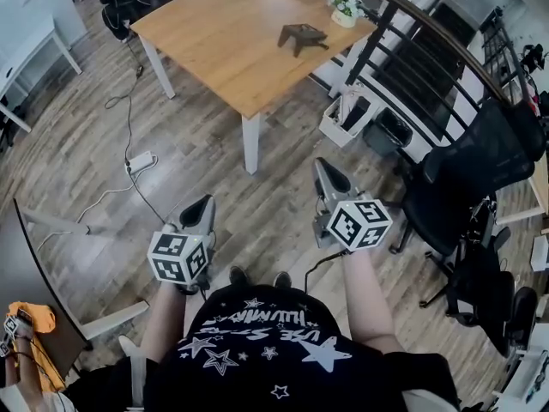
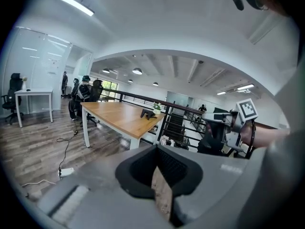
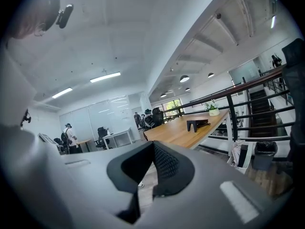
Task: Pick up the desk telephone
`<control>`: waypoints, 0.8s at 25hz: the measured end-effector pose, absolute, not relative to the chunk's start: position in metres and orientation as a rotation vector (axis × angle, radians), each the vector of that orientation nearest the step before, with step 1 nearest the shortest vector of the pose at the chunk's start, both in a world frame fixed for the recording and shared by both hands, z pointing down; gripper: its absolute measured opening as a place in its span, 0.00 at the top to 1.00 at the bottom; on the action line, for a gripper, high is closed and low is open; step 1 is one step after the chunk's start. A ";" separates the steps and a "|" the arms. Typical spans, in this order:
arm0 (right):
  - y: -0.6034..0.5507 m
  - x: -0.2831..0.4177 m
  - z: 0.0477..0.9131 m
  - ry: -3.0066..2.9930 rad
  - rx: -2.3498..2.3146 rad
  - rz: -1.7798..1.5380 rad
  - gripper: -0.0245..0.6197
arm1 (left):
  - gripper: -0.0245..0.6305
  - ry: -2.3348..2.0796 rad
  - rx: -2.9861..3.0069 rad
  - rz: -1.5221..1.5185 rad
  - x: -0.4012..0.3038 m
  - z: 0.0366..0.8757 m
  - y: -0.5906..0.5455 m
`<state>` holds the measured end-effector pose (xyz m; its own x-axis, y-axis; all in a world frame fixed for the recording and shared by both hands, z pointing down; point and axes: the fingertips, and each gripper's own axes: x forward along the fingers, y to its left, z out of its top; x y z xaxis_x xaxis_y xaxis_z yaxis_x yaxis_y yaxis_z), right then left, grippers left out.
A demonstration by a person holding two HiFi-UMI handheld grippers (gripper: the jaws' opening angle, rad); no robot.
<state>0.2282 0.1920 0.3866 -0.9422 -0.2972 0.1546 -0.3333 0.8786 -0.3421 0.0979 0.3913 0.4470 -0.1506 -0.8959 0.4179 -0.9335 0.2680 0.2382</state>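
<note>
The desk telephone (image 1: pixel 302 35) is a dark, low, wedge-shaped set near the far right end of a wooden table (image 1: pixel 223 33). It shows small in the left gripper view (image 2: pixel 147 113) and the right gripper view (image 3: pixel 198 124). Both grippers hang over the wood floor, well short of the table and close to the person's body. My left gripper (image 1: pixel 206 204) (image 2: pixel 159 149) is shut with nothing in it. My right gripper (image 1: pixel 322 166) (image 3: pixel 151 147) also has its jaws together and holds nothing.
A small potted plant (image 1: pixel 345 9) stands on the table's far right corner. A dark railing (image 1: pixel 412 33) runs behind the table. A black office chair (image 1: pixel 467 170) stands right, a white magazine rack (image 1: pixel 347 114) by the table leg, and a power strip with cable (image 1: pixel 140 161) lies left.
</note>
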 end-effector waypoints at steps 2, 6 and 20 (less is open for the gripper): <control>0.195 0.227 0.387 -2.952 0.498 0.559 0.96 | 0.96 -2.054 1.646 0.104 0.100 0.452 0.396; 0.199 0.223 0.387 -2.964 0.531 0.585 0.96 | 0.96 -2.037 1.625 0.092 0.096 0.462 0.412; 0.202 0.204 0.430 -2.813 0.744 0.554 0.96 | 0.96 -1.976 1.619 0.076 0.058 0.486 0.428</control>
<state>0.2035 0.2017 0.4296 -0.8587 -0.4401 0.2624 -0.5068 0.8053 -0.3077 0.0578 0.4280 0.4863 -0.0978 -0.8814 0.4622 -0.9144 0.2629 0.3079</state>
